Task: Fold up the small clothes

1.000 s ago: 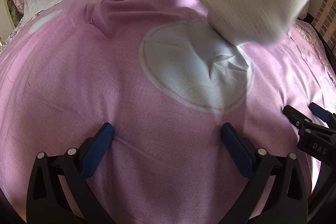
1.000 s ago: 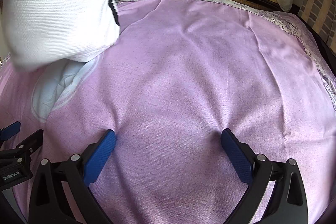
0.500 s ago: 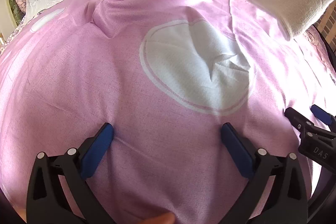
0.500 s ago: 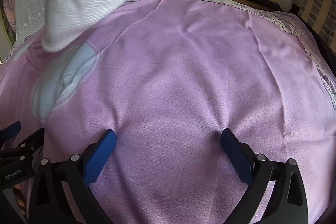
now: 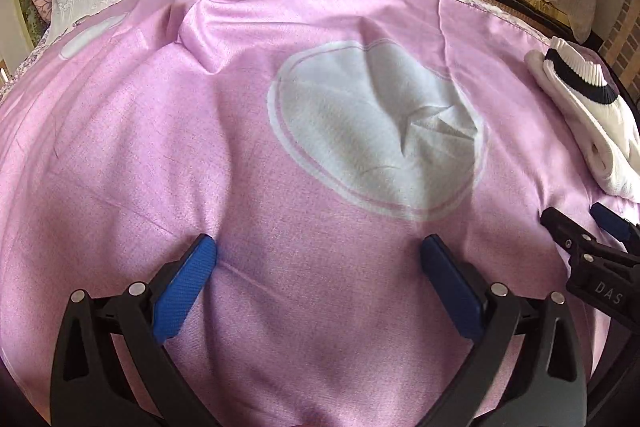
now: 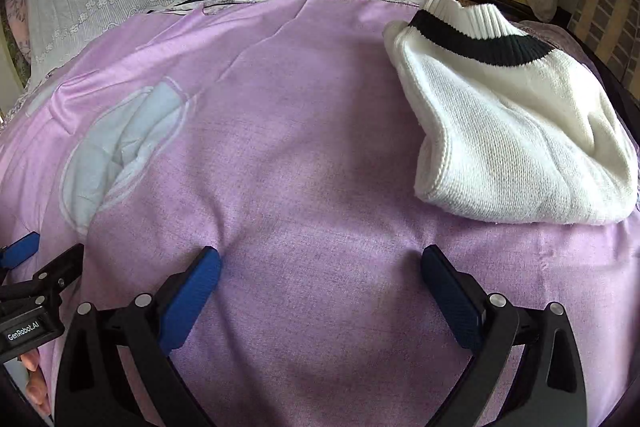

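Both the left gripper (image 5: 318, 267) and right gripper (image 6: 320, 281) gape wide and empty over the pink bedsheet (image 6: 304, 155). The folded white knit garment with black stripe (image 6: 516, 131) lies far right; approach its near edge low, pinching one layer only.

Bed (image 6: 304, 131): pink sheet, wrinkled. Folded white sweater (image 6: 516, 131) lies on it, ahead-right of right hand-held gripper (image 6: 320, 281).
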